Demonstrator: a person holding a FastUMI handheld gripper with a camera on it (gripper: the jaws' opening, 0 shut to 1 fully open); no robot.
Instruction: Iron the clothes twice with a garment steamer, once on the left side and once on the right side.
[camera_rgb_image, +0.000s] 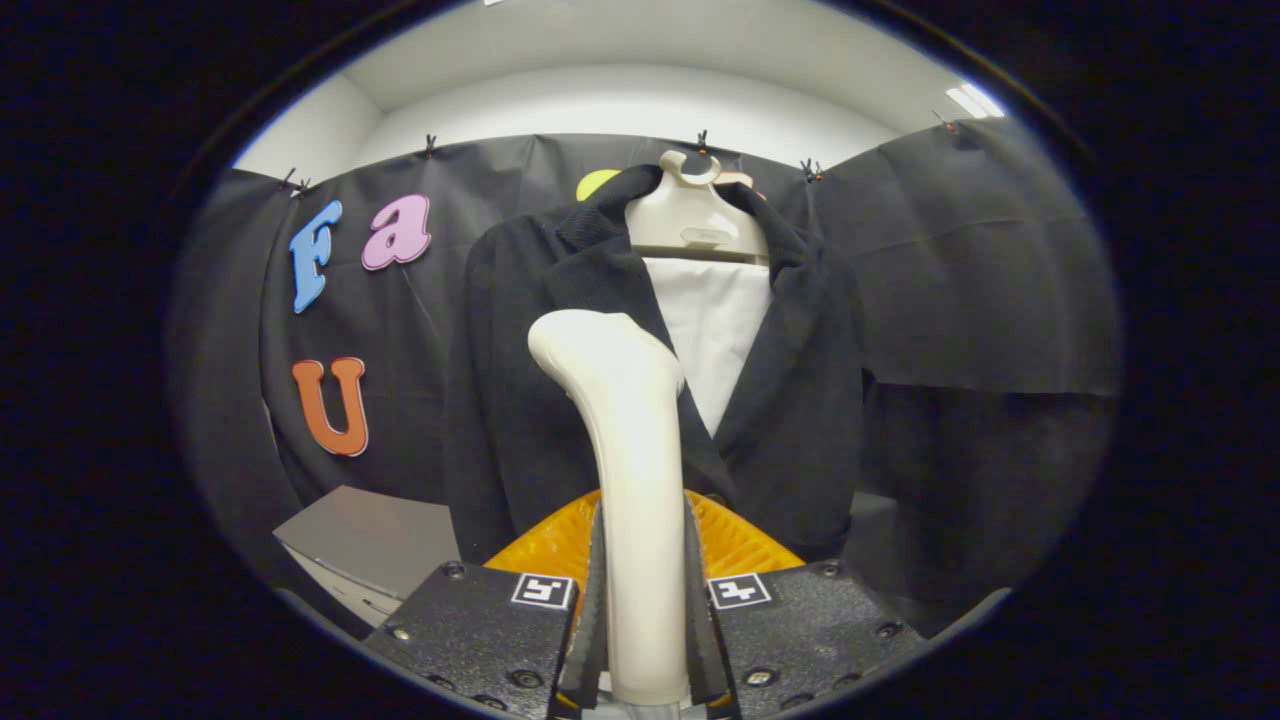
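A garment steamer (630, 480) stands upright in the grip of the handheld gripper (645, 610), its jaws closed narrow on the pale handle from both sides, one finger (592, 610) pressing each flank. The handle rises from between the fingers and bends at the top toward a dark jacket (560, 400) hanging just beyond it — the steamer's rounded head sits against or just in front of the jacket's lapel, on the side nearer the coloured letters' wall; whether it actually touches the cloth cannot be told. The jacket hangs open on a cream-coloured hanger form (695, 215), with a white panel (715, 320) showing in the gap between its two front edges, just to the other side of the steamer head. Behind the lower part of the handle, and below the jacket's hem, an orange ribbed piece (740, 545) fans out to either side of the fingers. A grey box-like surface (365, 535) sits low beside the jacket, under its sleeve, against the black cloth wall (990, 300) that hangs behind the jacket and is pinned along its top edge by small clips (702, 138). Above the cloth, beyond the hanger — a pale wall and ceiling (650, 90).
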